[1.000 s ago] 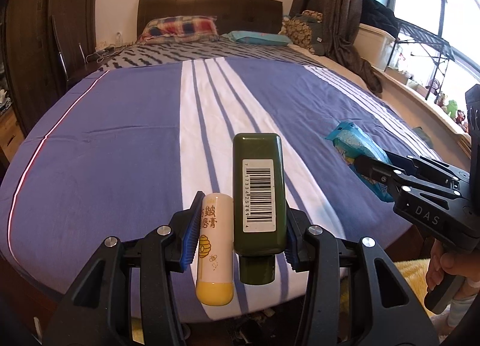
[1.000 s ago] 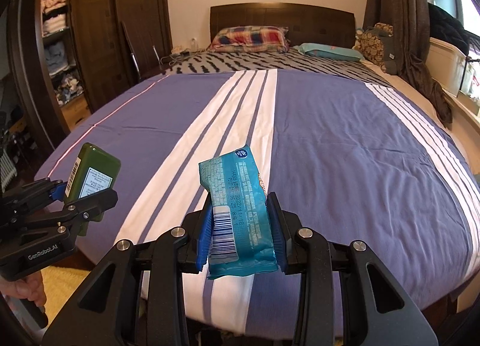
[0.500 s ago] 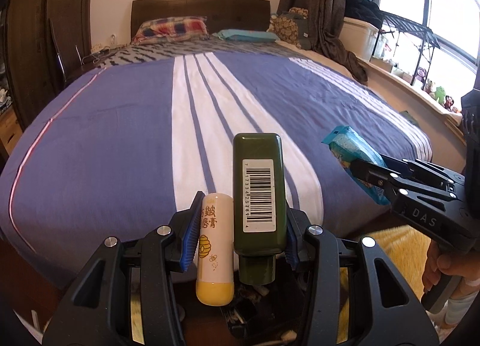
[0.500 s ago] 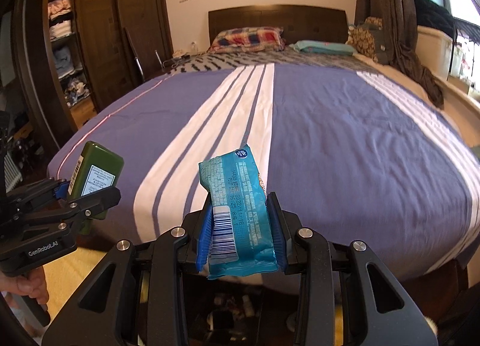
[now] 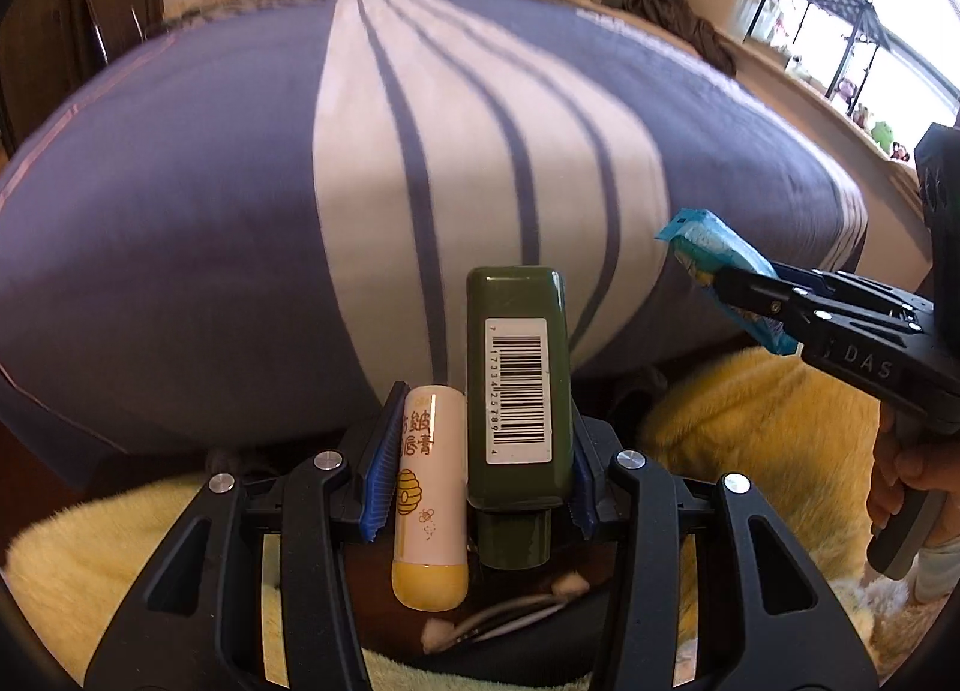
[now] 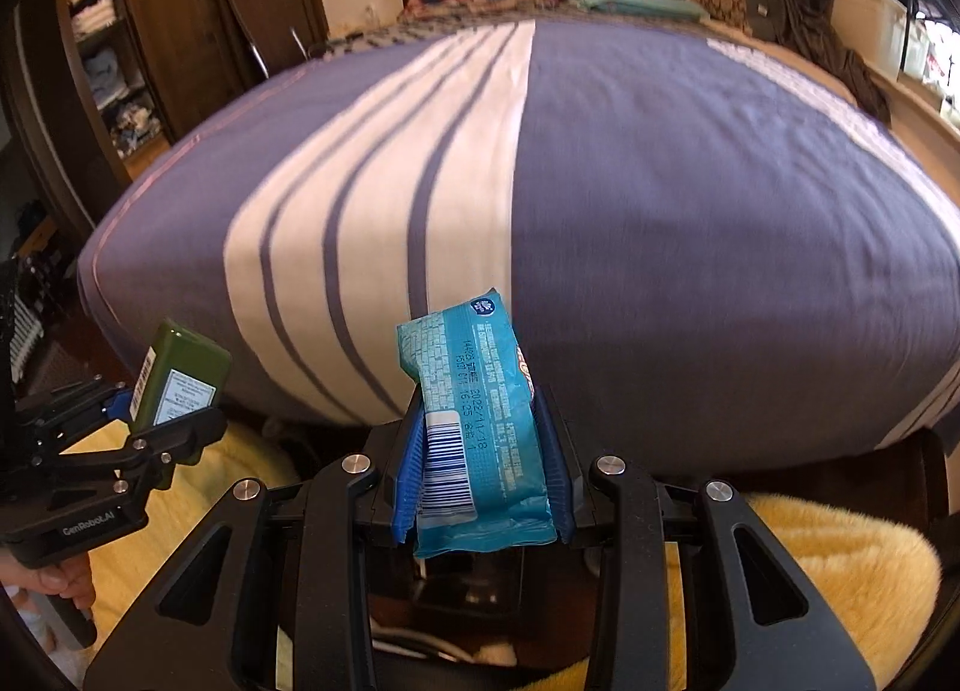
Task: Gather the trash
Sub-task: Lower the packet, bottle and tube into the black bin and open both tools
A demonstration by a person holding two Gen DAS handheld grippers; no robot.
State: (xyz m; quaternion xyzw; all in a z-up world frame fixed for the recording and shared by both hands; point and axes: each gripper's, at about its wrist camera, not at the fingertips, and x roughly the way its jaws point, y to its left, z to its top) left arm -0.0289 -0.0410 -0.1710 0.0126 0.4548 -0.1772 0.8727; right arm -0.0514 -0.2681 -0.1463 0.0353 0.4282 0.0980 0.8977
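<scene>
My left gripper (image 5: 477,469) is shut on two things side by side: a dark green bottle (image 5: 519,391) with a barcode label and a white lip balm tube (image 5: 431,487) with a yellow cap. It also shows at the left of the right wrist view (image 6: 144,421), with the green bottle (image 6: 180,373). My right gripper (image 6: 483,466) is shut on a blue snack wrapper (image 6: 474,421). In the left wrist view the right gripper (image 5: 780,301) holds the wrapper (image 5: 714,253) at the right. Both are held beyond the foot of the bed.
A purple bedspread with white stripes (image 5: 420,151) (image 6: 660,181) fills the view ahead. A yellow fluffy rug (image 5: 768,439) (image 6: 840,559) lies below. Dark floor with cables and small scraps (image 5: 510,613) is under the left gripper. A wardrobe (image 6: 150,31) stands left.
Both grippers have drawn back from the bed and tilted down, still holding their items. The bed's foot edge, the rug and the floor have come into view.
</scene>
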